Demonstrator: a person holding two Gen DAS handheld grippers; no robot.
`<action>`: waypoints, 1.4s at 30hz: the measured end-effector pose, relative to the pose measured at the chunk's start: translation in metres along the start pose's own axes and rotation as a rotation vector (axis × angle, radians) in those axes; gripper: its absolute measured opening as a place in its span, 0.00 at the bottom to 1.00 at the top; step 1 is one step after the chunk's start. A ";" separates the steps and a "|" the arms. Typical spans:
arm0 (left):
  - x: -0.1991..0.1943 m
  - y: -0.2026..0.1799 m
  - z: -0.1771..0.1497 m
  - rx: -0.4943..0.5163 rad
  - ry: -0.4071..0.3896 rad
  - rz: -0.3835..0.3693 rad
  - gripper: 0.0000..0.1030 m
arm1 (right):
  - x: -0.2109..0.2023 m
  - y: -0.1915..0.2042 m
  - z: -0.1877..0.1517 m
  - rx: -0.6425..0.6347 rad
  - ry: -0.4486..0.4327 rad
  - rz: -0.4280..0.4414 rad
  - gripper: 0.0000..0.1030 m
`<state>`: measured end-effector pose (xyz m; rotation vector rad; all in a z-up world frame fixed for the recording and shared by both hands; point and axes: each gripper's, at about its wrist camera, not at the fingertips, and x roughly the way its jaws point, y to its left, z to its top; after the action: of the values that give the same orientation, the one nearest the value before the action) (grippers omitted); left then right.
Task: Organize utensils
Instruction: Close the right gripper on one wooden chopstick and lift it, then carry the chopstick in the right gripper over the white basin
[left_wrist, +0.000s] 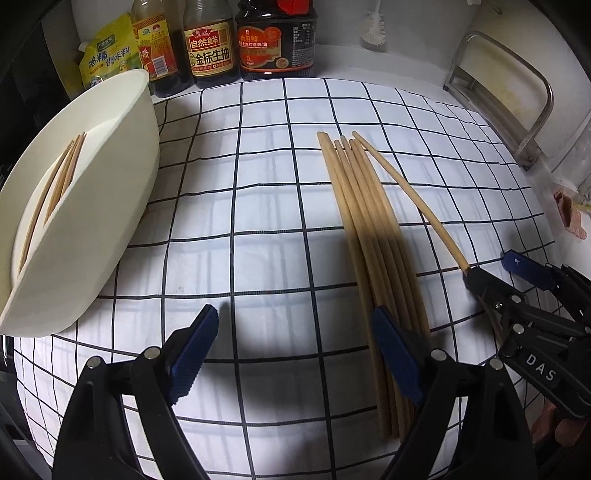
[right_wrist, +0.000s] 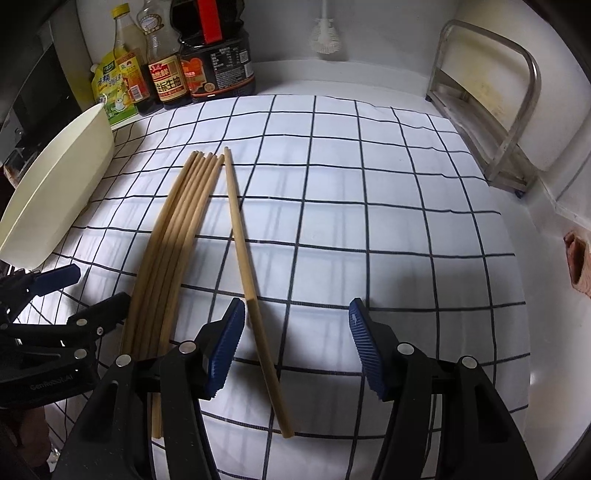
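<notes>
Checked cloth (right_wrist: 369, 221): white with a dark grid, it covers most of the bench in front of you.

Cream tray (left_wrist: 110, 221): sits on the cloth's left edge, one side tipped up; you have a few chopsticks (left_wrist: 59, 181) already lying inside it.

Metal rack (right_wrist: 487, 110): stands at the far right corner of the bench, off the cloth.

Sauce bottles (left_wrist: 236, 48): a row against the back wall at the far left corner, with a yellow seasoning pouch (left_wrist: 107, 55) beside them.

Chopstick bundle (right_wrist: 177, 236): several sticks lie side by side near the cloth's middle, touching one another.

Single chopstick (right_wrist: 243, 258): lies just right of the bundle, its far tip close to theirs and its near end splayed away.

Your left gripper (left_wrist: 295, 350): jaws wide apart, empty, its right finger over the bundle's near end.

Your right gripper (right_wrist: 295, 343): jaws spread, clamping nothing; the single chopstick's near end lies between its fingers on the cloth.
</notes>
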<state>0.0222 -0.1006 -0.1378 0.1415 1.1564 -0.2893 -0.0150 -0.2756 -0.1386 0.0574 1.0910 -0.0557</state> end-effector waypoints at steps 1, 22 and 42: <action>0.000 0.000 0.000 0.001 -0.002 0.001 0.82 | 0.002 0.001 0.001 0.000 0.004 0.003 0.55; 0.004 -0.013 0.013 0.041 -0.009 0.009 0.18 | 0.009 0.025 0.009 -0.138 -0.007 0.035 0.07; -0.077 0.036 0.046 0.005 -0.114 -0.075 0.07 | -0.064 0.050 0.049 0.018 -0.086 0.146 0.06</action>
<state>0.0448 -0.0664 -0.0506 0.0855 1.0495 -0.3623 0.0027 -0.2287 -0.0582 0.1488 0.9982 0.0628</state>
